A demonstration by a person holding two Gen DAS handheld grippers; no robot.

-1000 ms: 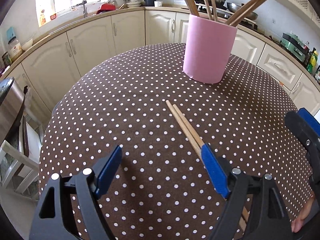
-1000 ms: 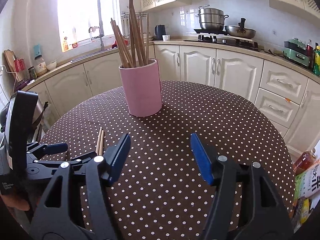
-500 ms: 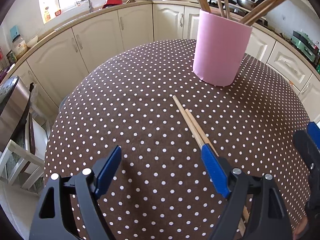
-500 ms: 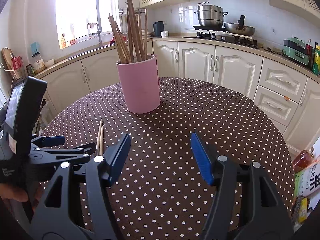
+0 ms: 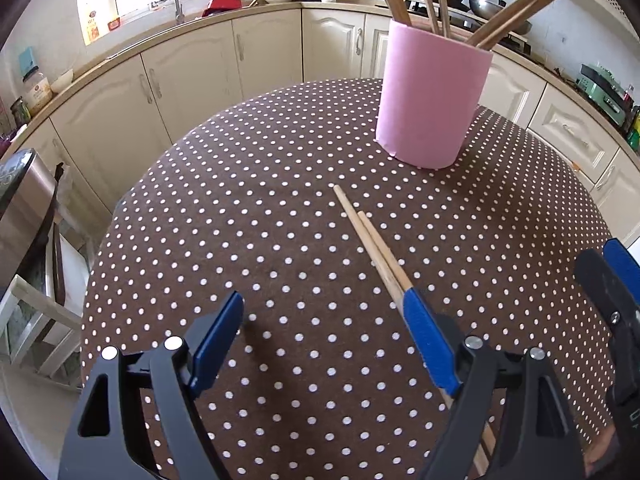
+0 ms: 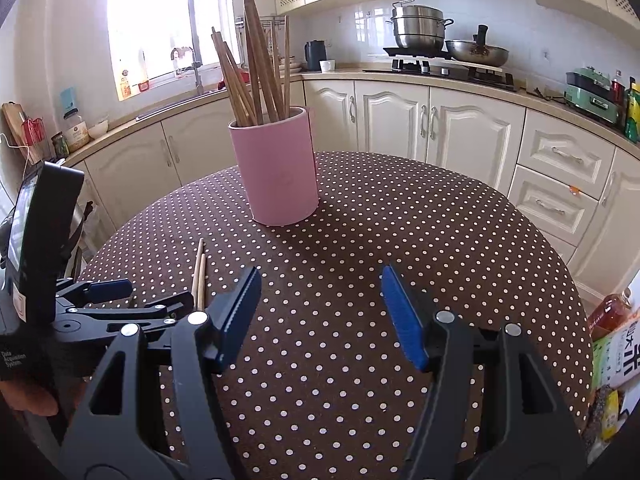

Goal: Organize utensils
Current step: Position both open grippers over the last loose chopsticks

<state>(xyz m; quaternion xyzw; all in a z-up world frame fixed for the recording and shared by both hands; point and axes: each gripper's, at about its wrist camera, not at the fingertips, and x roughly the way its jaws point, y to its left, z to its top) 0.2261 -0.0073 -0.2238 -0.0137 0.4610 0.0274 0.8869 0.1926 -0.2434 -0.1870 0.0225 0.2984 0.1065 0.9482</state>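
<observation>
A pair of light wooden chopsticks point(image 5: 370, 240) lies on the brown polka-dot tablecloth point(image 5: 248, 232), running under my left gripper's right finger. My left gripper point(image 5: 324, 314) is open and empty, low over the cloth. The chopsticks also show in the right wrist view point(image 6: 199, 270). A pink holder point(image 5: 430, 96) with several chopsticks standing in it sits farther back; it shows in the right wrist view too point(image 6: 276, 168). My right gripper point(image 6: 320, 286) is open and empty, to the right of the left gripper point(image 6: 116, 296).
The round table's edge curves close on the left point(image 5: 100, 240) and right point(image 6: 568, 272). Cream kitchen cabinets point(image 6: 440, 120) and a worktop with pots point(image 6: 420, 24) surround it. Bottles and packets point(image 6: 612, 328) stand beyond the right edge.
My left gripper has risen and drawn back a little, so the chopsticks and holder sit farther off. The right gripper has barely moved. Both stay open.
</observation>
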